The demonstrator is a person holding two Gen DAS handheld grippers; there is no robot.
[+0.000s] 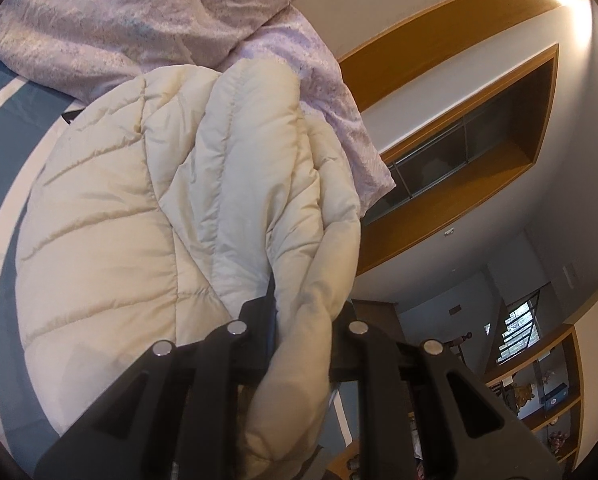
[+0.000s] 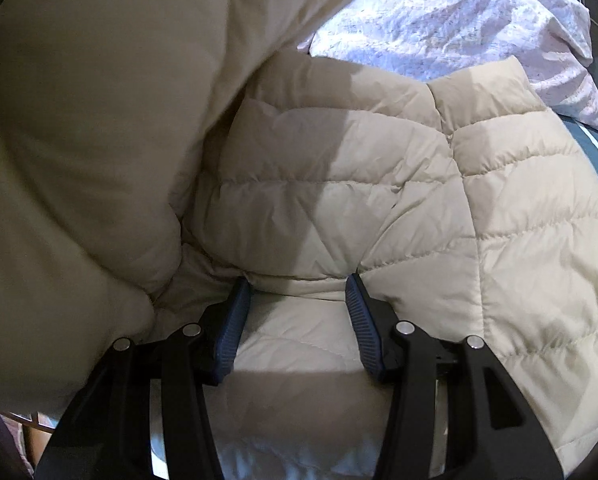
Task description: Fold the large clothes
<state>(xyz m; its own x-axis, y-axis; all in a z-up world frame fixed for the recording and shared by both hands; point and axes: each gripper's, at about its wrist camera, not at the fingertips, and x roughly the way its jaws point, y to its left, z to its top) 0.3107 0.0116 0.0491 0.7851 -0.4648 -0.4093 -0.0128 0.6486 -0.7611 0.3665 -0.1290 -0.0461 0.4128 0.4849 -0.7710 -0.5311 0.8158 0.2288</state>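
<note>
A cream quilted puffer jacket (image 1: 139, 200) lies spread on the bed. In the left wrist view a thick fold of it runs up between the fingers of my left gripper (image 1: 305, 304), which is shut on it; fabric hides the right finger. In the right wrist view the jacket (image 2: 419, 200) fills the frame, and a lifted part (image 2: 79, 120) hangs over the left side. My right gripper (image 2: 297, 280) has its blue pads (image 2: 235, 320) pressed against a puffy edge of the jacket that fills the gap between them.
The bed has a blue cover with white stripes (image 1: 3, 140). A crumpled lilac duvet (image 1: 119, 20) lies beyond the jacket, also at the top right of the right wrist view (image 2: 459, 20). A wooden wall unit (image 1: 459, 120) and shelves (image 1: 547, 400) stand past the bed.
</note>
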